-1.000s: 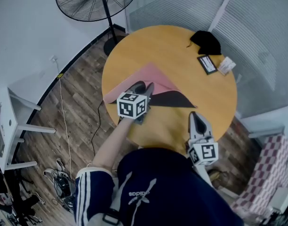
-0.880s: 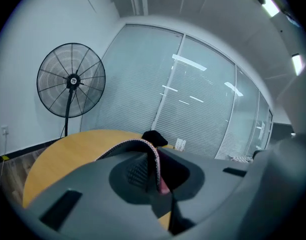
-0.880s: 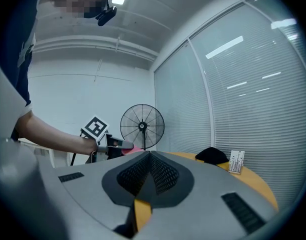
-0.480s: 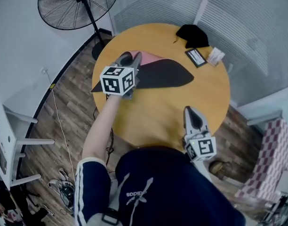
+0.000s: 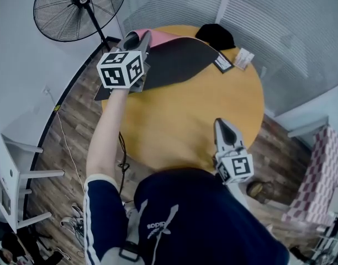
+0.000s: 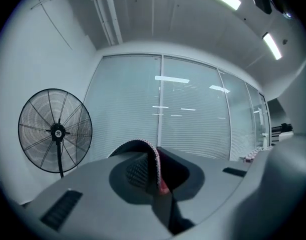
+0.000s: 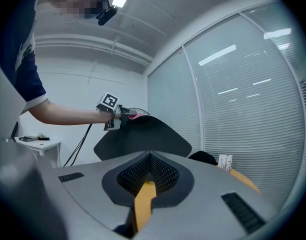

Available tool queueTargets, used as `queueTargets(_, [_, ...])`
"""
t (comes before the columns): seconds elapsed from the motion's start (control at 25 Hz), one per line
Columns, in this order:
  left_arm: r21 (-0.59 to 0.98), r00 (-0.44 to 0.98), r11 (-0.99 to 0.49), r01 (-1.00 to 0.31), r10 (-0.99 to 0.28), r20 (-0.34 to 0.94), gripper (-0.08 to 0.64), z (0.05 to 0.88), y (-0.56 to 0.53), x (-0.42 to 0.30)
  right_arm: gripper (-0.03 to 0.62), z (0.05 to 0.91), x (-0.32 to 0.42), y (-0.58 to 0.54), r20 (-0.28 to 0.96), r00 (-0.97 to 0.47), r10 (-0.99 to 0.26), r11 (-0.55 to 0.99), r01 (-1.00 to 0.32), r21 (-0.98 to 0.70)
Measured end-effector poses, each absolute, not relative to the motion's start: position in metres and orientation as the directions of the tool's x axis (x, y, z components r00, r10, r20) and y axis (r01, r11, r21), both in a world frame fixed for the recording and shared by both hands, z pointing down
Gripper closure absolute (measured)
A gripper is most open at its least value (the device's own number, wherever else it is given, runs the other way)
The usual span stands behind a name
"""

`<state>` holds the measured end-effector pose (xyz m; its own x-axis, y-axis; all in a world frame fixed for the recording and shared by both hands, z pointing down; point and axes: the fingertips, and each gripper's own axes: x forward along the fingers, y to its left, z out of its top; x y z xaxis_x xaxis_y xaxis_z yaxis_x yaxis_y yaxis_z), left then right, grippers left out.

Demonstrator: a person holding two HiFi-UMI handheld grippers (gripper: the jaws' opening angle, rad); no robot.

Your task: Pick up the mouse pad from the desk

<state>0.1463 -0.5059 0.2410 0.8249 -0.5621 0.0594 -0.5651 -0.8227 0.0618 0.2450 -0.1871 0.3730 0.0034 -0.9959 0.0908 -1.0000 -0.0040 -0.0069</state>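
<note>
The mouse pad (image 5: 177, 58), pink on top and black underneath, hangs above the round wooden table (image 5: 185, 120) with its black underside showing. My left gripper (image 5: 138, 40) is shut on the pad's left edge. In the left gripper view the folded pad edge (image 6: 154, 164) sits pinched between the jaws of the left gripper (image 6: 158, 181). The right gripper view shows the lifted pad (image 7: 143, 136) beside the left gripper (image 7: 119, 113). My right gripper (image 5: 221, 127) hovers at the table's near edge, shut and empty; in its own view the right gripper (image 7: 149, 156) looks level over the tabletop.
A black cloth item (image 5: 216, 36), a dark card (image 5: 223, 63) and a white card (image 5: 244, 57) lie at the table's far side. A standing fan (image 5: 79, 4) is at the far left, glass walls with blinds behind. Cables (image 5: 75, 217) lie on the wooden floor.
My left gripper has risen and moved away from me with the pad, lifting it off the table so its black underside shows. The right gripper has stayed put.
</note>
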Motion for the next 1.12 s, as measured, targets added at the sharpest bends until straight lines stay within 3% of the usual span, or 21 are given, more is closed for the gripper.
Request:
queueTargets(0.36, [-0.048,0.821,-0.819,-0.571,-0.570,-0.032,0.535,0.168,-0.499,0.132,0.589,0.366,0.241,-0.176,0.085,0.023,-0.996,-0.022,-1.000,0.008])
queueTargets(0.72, [0.016,0.831,-0.837,-0.547,-0.545,-0.113,0.535,0.146,-0.439,0.093,0.589,0.356,0.226,-0.156,0.055,0.026,-0.998,-0.026,-1.000,0.004])
queueTargets(1.12, [-0.072,0.849,-0.847,-0.527,-0.521,-0.085,0.535,0.162,-0.354,0.032,0.589,0.343,0.197,-0.138,0.014,-0.028,-1.000,0.028,-1.000,0.007])
